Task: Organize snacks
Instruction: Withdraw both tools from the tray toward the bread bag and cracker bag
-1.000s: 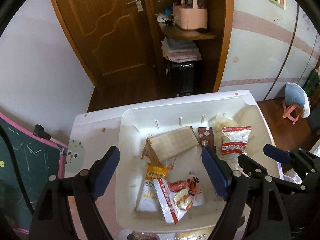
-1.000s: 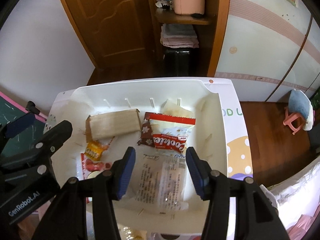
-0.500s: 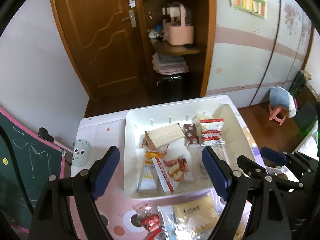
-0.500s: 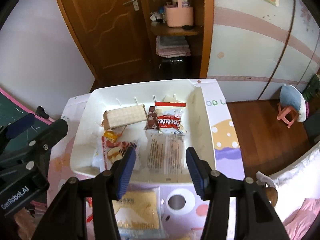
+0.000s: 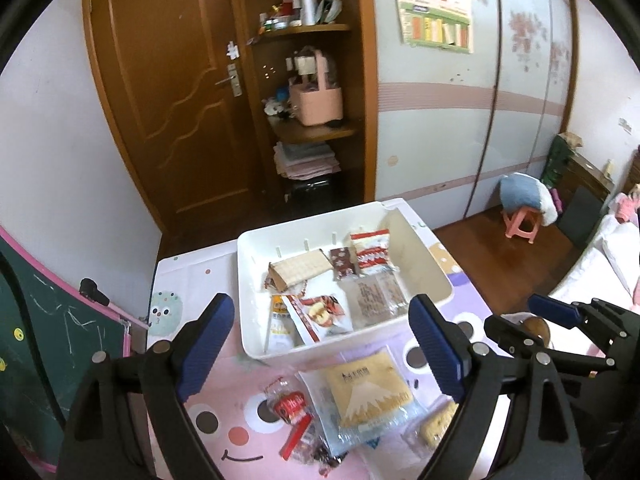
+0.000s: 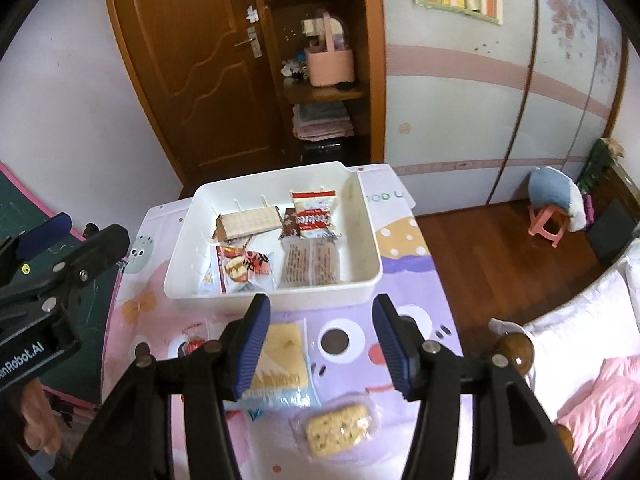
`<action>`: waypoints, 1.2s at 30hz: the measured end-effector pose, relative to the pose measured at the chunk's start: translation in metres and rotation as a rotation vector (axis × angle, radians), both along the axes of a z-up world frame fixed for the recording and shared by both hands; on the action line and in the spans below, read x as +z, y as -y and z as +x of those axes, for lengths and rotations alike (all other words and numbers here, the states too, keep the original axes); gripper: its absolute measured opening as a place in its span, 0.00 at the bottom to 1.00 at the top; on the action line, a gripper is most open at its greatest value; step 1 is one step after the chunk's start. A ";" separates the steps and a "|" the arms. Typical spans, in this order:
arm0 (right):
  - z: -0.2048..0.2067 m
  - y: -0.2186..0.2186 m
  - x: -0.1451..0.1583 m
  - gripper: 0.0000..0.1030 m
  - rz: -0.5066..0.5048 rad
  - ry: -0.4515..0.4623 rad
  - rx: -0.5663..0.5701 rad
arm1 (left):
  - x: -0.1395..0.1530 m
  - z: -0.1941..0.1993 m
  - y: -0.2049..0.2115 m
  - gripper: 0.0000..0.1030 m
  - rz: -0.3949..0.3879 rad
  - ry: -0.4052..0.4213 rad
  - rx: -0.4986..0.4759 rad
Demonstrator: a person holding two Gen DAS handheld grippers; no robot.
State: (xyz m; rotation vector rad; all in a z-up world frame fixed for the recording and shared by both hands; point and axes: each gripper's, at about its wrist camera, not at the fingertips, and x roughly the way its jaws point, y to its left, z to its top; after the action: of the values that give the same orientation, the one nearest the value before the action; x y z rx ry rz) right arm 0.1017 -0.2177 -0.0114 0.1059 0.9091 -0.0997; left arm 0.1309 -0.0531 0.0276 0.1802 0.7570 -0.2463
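A white bin (image 5: 250, 312) (image 6: 362, 288) on the cartoon table mat holds several snack packs, among them a tan box (image 5: 302, 274) (image 6: 248, 222), a red Cookies bag (image 6: 314, 216) and a clear cracker pack (image 6: 310, 262). In front of the bin lie a yellow cake pack (image 5: 366, 390) (image 6: 280, 360), a red candy bag (image 5: 290, 406) and an oat bar (image 6: 338, 428). My left gripper (image 5: 320, 344) is open and empty above the loose packs. My right gripper (image 6: 320, 346) is open and empty, held above the mat.
A chalkboard (image 5: 36, 344) stands at the table's left. A wooden door (image 5: 172, 92) and shelves with a pink basket (image 5: 318, 98) are behind. A pink stool (image 5: 522, 224) stands on the floor, and a bed (image 6: 592, 380) lies at the right.
Both grippers have pulled back and up from the bin. The loose packs in front of the bin have come into view. Both stay open and empty.
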 end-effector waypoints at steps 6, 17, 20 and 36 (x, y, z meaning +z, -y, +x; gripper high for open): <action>-0.038 0.000 -0.001 0.57 0.003 0.008 -0.031 | -0.008 -0.033 -0.007 0.86 -0.015 -0.018 -0.021; -0.081 0.004 -0.036 0.58 0.022 -0.062 -0.058 | -0.056 -0.059 -0.014 0.86 0.028 -0.098 -0.031; -0.084 0.005 -0.054 0.58 0.035 -0.103 -0.068 | -0.074 -0.065 -0.015 0.86 0.049 -0.121 -0.035; -0.086 0.015 -0.137 0.58 0.135 -0.272 -0.147 | -0.162 -0.053 -0.019 0.86 0.145 -0.266 -0.047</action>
State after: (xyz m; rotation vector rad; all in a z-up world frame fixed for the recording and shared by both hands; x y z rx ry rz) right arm 0.0157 -0.2323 -0.1480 0.2902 1.1797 -0.1932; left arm 0.0781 -0.0343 -0.1346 0.3070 1.0366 -0.2635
